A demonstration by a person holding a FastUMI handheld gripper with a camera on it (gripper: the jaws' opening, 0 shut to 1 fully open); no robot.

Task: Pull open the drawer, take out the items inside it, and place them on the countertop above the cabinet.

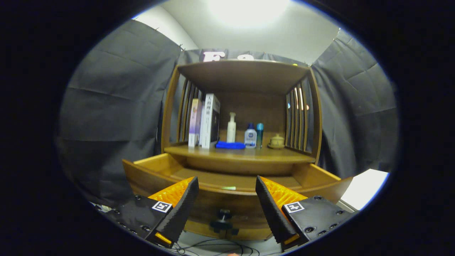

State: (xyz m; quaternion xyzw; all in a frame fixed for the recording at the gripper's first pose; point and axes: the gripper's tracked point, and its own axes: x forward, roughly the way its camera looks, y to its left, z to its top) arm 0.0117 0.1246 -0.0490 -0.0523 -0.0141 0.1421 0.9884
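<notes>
Dark cloth walls surround a wooden cabinet (241,117) at frame centre. Its drawer (227,177) stands pulled open below the countertop (270,153), where boxes (208,121), bottles (250,137) and a blue cloth (230,145) sit. Gripper (226,197) fingers spread wide, holding nothing, before the drawer's knob (223,220).

Tongs (225,199): I see two wedge-shaped fingers set apart with a wide gap between them, nothing pressed by either one.
Finger faces (183,209): the inner faces I look along are ribbed with fine cross grooves, tapering to a point at the far end.
Finger backs: a honeycomb-like lattice shows on the outer side of each.
Mount blocks (312,213): I see a flat textured block behind each finger, with round screw heads sunk into it.
Markings (161,206): a small square black-and-white tag sits on each block.
</notes>
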